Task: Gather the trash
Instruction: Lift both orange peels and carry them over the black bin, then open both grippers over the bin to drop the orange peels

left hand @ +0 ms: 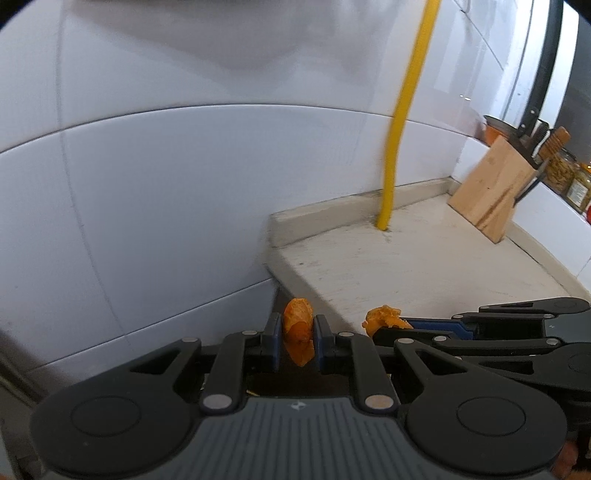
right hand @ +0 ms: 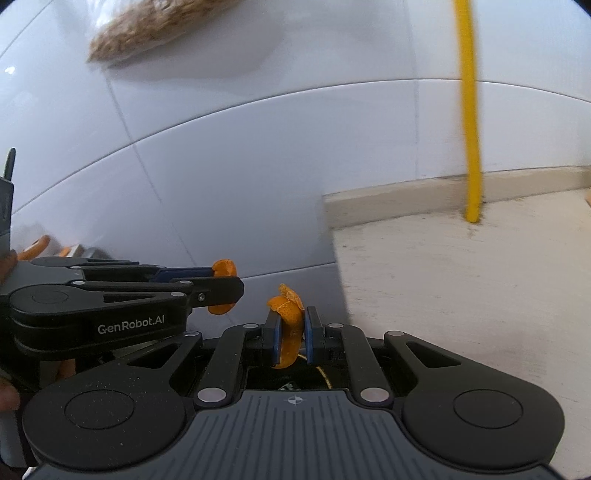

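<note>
My left gripper (left hand: 297, 334) is shut on a piece of orange peel (left hand: 297, 330), pinched between its blue pads. My right gripper (right hand: 293, 326) is likewise shut on a second, curled orange peel (right hand: 288, 314). Both grippers hang past the left end of the beige counter (left hand: 406, 266), in front of a white tiled wall. The right gripper with its peel (left hand: 384, 318) shows at the right of the left wrist view. In the right wrist view the left gripper with its peel (right hand: 224, 268) sits at the left.
A yellow pipe (left hand: 397, 122) rises from the counter's back edge. A wooden knife block (left hand: 487, 188) and jars (left hand: 561, 173) stand at the far right. A brownish bundle (right hand: 155, 26) hangs high on the wall. Orange-handled items (right hand: 37, 245) lie low at the left.
</note>
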Tool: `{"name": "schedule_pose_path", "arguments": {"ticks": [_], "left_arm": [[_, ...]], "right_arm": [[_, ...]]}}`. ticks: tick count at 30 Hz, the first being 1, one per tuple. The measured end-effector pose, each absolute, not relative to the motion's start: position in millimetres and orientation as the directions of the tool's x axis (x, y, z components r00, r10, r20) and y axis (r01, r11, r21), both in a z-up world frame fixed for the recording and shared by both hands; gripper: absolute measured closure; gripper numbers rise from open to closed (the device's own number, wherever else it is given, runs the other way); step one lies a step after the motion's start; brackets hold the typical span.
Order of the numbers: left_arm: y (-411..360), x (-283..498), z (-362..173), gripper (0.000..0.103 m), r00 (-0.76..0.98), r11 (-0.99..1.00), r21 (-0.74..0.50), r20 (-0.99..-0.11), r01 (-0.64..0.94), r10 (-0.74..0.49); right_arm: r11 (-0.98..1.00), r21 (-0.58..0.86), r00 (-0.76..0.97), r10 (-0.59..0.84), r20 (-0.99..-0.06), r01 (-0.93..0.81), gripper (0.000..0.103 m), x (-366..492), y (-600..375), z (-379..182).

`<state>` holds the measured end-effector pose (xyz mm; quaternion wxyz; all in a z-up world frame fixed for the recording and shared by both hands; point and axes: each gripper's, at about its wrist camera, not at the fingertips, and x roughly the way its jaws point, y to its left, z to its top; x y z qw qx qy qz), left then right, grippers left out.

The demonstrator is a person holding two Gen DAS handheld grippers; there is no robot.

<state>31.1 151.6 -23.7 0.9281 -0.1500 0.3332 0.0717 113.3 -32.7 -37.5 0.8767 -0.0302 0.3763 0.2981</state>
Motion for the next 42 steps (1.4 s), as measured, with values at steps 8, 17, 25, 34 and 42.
{"name": "schedule_pose_path", "arguments": {"ticks": [8, 17, 25, 34, 42], "left_arm": [[169.1, 14.0, -32.1, 0.09, 0.752, 0.93, -0.227, -0.655, -0.288, 0.074], [183.4, 3.4, -47.6, 0.09, 0.721, 0.91, -0.238, -0.687, -0.34, 0.089], [186.9, 3.2, -58.4, 0.09, 0.692, 0.901, -0.24, -0.716, -0.361, 0.087], [189.4, 7.3, -77.9, 0.09, 0.645, 0.892, -0.237, -0.76, -0.384, 0.076], [192.8, 14.6, -97.8, 0.09, 0.6, 0.886, -0.235, -0.798, -0.399, 0.059]], "right_arm": [[0.787, 0.175, 0.493, 0.524, -0.694, -0.591, 0.086, 112.5, -1.7, -45.2], [0.761, 0.181, 0.441, 0.533, -0.723, -0.623, 0.086, 110.0, 20.6, -58.0], [0.754, 0.185, 0.408, 0.524, -0.747, -0.631, 0.086, 113.8, 28.9, -71.6], [0.761, 0.194, 0.37, 0.5, -0.783, -0.619, 0.086, 122.0, 32.8, -94.1], [0.77, 0.202, 0.33, 0.474, -0.817, -0.605, 0.086, 133.1, 36.4, -118.3]]}}
